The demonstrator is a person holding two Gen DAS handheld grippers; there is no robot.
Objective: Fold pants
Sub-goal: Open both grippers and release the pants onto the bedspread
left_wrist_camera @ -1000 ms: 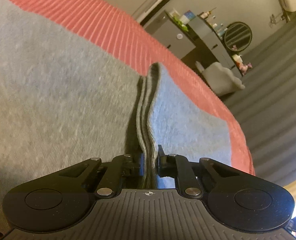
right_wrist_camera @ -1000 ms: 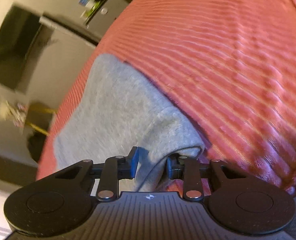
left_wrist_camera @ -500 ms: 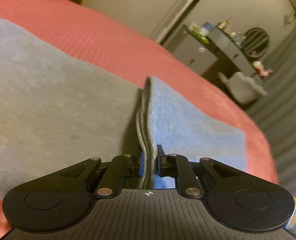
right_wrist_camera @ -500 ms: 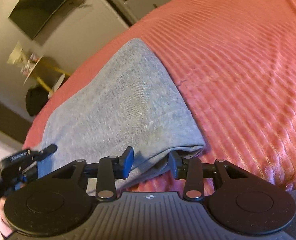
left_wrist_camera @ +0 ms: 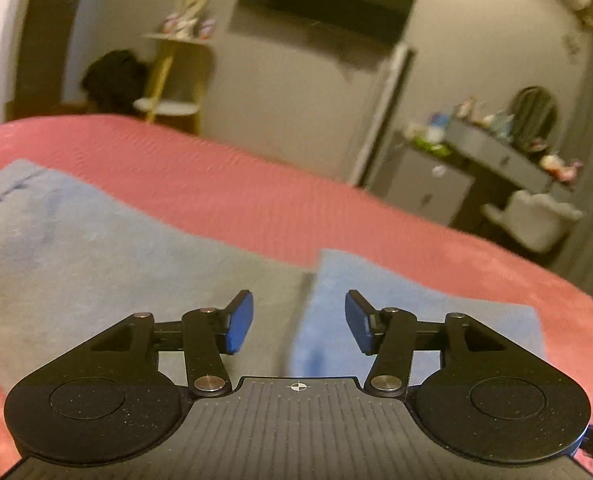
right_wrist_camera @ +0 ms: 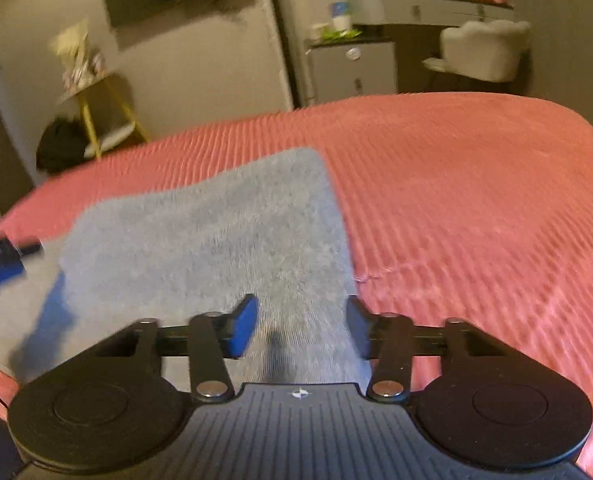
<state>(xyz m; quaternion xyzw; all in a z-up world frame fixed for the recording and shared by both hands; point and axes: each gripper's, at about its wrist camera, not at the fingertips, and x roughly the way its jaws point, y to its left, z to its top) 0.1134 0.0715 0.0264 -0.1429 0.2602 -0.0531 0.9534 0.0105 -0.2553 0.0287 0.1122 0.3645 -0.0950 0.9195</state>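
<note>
Grey pants [left_wrist_camera: 96, 264] lie flat on the red bedspread [left_wrist_camera: 224, 188]. Left gripper [left_wrist_camera: 299, 322]: fingers spread, nothing held, fold edge below the gap. Right gripper [right_wrist_camera: 301, 330]: fingers spread, empty, poised over the pants' edge.

Both wrist views look low across the bed [left_wrist_camera: 256, 200], sharing the pants [right_wrist_camera: 216, 240].

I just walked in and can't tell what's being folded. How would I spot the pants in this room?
Look at the big bed with the ribbed pink-red bedspread. Lying flat on it, just ahead of both open grippers, is a soft grey-blue cloth: those are the pants. Nothing else on the bed is grey, smooth or folded over on itself.
</note>
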